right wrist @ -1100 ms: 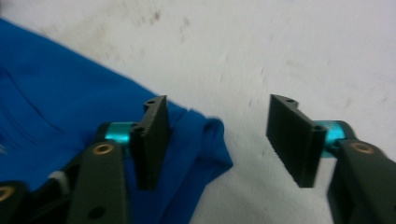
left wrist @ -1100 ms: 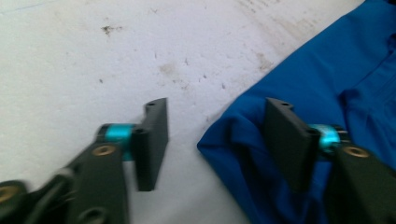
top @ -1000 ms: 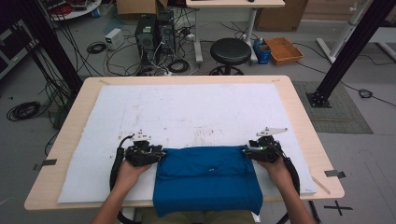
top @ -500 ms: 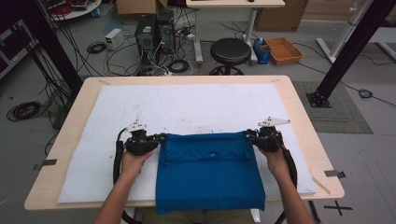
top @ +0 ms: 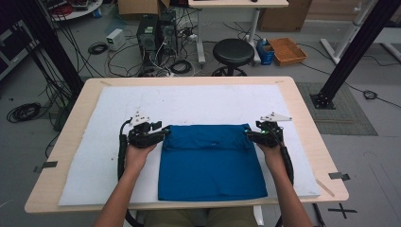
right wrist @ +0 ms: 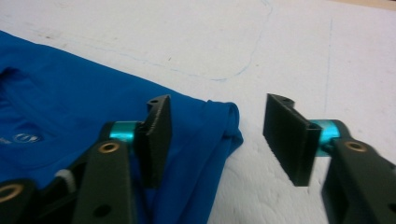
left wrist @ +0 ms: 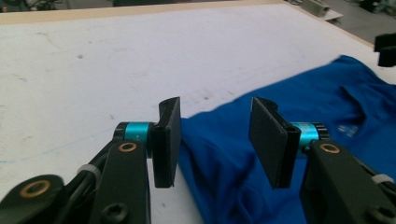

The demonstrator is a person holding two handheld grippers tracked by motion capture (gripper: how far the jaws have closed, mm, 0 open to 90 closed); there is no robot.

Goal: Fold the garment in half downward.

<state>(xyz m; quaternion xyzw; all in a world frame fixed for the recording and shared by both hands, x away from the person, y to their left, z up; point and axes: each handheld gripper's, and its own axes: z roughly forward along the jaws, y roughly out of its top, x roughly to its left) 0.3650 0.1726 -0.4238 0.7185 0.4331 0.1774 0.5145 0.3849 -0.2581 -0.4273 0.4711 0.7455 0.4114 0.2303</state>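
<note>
- Two tongs stand at the far corners of the folded blue T-shirt [top: 210,163], which lies at the tabletop's [top: 302,118] near edge.
- Left tongs [left wrist: 215,140] are wide open over the cloth's corner, gripping nothing.
- Right tongs [right wrist: 217,137] are wide open too, also gripping nothing.

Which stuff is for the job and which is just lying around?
For the job:
blue shirt
left gripper
right gripper
white mat

Just lying around:
black stool
orange box
computer towers
cables on the floor
</note>
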